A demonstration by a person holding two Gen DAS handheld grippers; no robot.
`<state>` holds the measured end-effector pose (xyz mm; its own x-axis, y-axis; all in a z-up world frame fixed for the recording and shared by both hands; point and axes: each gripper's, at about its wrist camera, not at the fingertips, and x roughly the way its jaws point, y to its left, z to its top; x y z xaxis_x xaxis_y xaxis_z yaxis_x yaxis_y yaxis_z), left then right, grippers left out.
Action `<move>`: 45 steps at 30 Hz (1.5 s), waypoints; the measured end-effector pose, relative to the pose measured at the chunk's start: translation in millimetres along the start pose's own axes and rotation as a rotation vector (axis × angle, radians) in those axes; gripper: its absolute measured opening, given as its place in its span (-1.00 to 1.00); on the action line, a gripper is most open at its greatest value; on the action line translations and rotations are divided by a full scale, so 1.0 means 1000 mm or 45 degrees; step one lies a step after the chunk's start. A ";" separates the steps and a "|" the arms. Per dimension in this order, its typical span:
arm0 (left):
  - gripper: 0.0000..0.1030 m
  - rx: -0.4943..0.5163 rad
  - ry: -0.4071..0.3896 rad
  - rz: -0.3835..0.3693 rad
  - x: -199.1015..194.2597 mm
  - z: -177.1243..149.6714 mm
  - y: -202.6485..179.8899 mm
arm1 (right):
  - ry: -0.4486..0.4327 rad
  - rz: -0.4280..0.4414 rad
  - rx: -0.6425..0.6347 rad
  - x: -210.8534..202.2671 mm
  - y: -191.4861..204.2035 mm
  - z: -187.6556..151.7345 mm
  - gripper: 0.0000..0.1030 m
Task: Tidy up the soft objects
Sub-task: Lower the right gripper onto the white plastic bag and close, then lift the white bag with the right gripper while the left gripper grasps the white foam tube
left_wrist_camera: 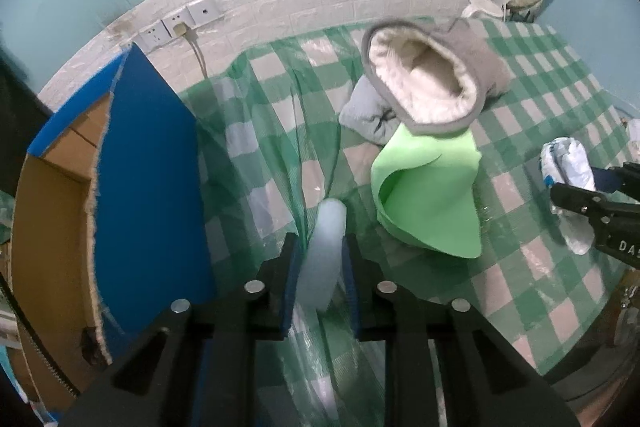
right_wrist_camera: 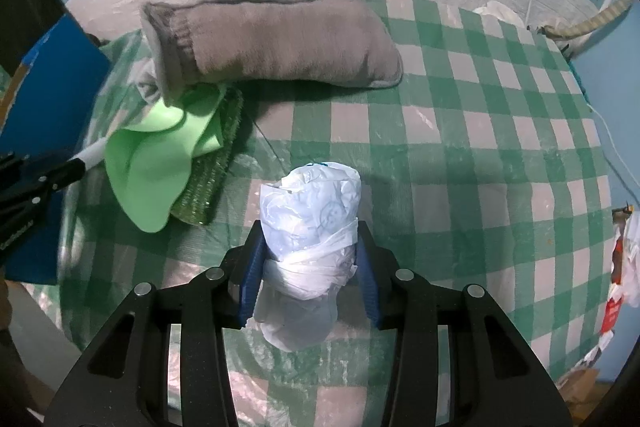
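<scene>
My left gripper point(left_wrist_camera: 320, 255) is shut on a pale translucent foam piece point(left_wrist_camera: 325, 247), held above the checked cloth beside the blue box. My right gripper point(right_wrist_camera: 310, 251) is shut on a white plastic-wrapped bundle point(right_wrist_camera: 310, 223); it also shows in the left wrist view point(left_wrist_camera: 568, 167). A grey fleece-lined slipper point(left_wrist_camera: 424, 83) lies at the back of the table point(right_wrist_camera: 280, 47). A light green foam sheet point(left_wrist_camera: 432, 195) curls in front of it point(right_wrist_camera: 152, 163), lying on a green woven pad point(right_wrist_camera: 212, 179). A grey cloth point(left_wrist_camera: 368, 111) sits under the slipper.
An open cardboard box with blue outer faces point(left_wrist_camera: 132, 163) stands at the left edge of the table. The green-and-white checked tablecloth point(right_wrist_camera: 460, 147) covers the table. A wall with sockets point(left_wrist_camera: 180, 23) runs behind. Bags and clutter point(right_wrist_camera: 624, 259) hang at the far right.
</scene>
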<state>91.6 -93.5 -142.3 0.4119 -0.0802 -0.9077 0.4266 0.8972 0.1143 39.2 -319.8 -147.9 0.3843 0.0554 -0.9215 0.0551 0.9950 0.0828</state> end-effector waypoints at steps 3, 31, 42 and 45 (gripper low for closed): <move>-0.65 -0.009 -0.027 -0.012 -0.010 0.000 0.001 | -0.015 0.012 -0.007 -0.009 0.007 -0.002 -0.20; -0.24 0.117 0.055 0.020 0.015 -0.016 -0.033 | 0.000 0.057 0.016 -0.014 0.004 -0.006 -0.20; -0.24 0.153 0.069 0.070 0.021 -0.020 -0.045 | 0.005 0.064 0.026 -0.013 0.000 -0.006 -0.20; -0.52 0.146 0.072 0.069 0.019 -0.020 -0.046 | 0.004 0.065 0.027 -0.012 0.000 -0.006 -0.20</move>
<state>63.6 -127.4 -173.2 0.3925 -0.0055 -0.9197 0.4955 0.8437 0.2064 28.6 -319.5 -138.7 0.3839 0.1062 -0.9173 0.0550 0.9890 0.1375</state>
